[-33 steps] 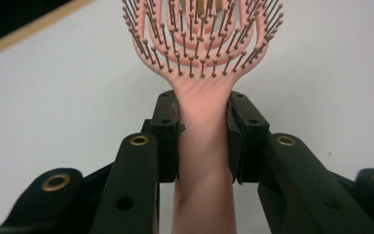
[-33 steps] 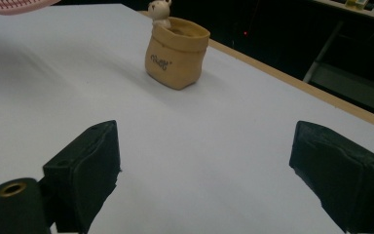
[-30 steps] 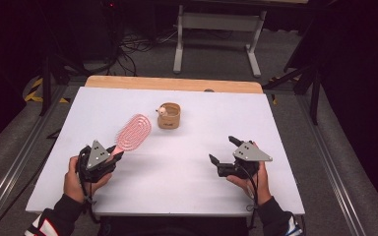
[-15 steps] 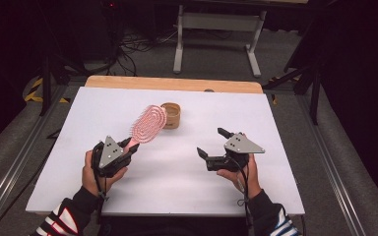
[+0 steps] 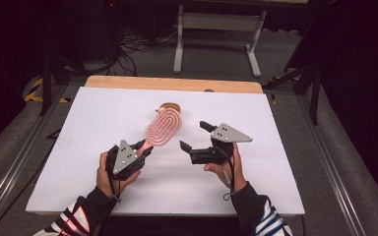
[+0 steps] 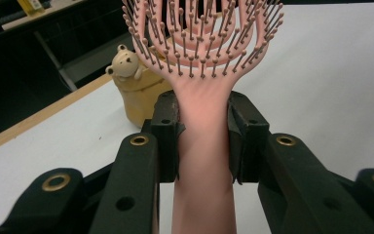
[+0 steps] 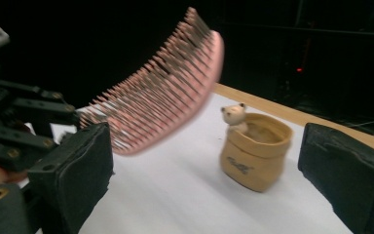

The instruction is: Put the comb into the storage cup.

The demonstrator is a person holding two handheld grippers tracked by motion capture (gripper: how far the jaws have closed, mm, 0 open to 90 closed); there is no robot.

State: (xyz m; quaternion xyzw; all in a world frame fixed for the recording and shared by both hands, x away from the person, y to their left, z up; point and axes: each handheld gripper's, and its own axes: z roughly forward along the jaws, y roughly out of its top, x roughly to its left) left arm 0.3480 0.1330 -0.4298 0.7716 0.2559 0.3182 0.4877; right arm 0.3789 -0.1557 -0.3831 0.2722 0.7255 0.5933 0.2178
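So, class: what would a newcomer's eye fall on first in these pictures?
Surely the pink hairbrush, raised over the middle of the white table, its handle clamped in the left hand-held gripper. Behind it stands a small tan pot with a bear figure, and the right hand-held gripper hovers open beside the brush.

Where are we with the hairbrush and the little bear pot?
Done: the left gripper is shut on the handle of the pink hairbrush, which is lifted off the white table. In hand: it is held beside the tan bear pot, bristles toward the open right gripper. Left: the brush is not in the pot yet, if that is the goal.
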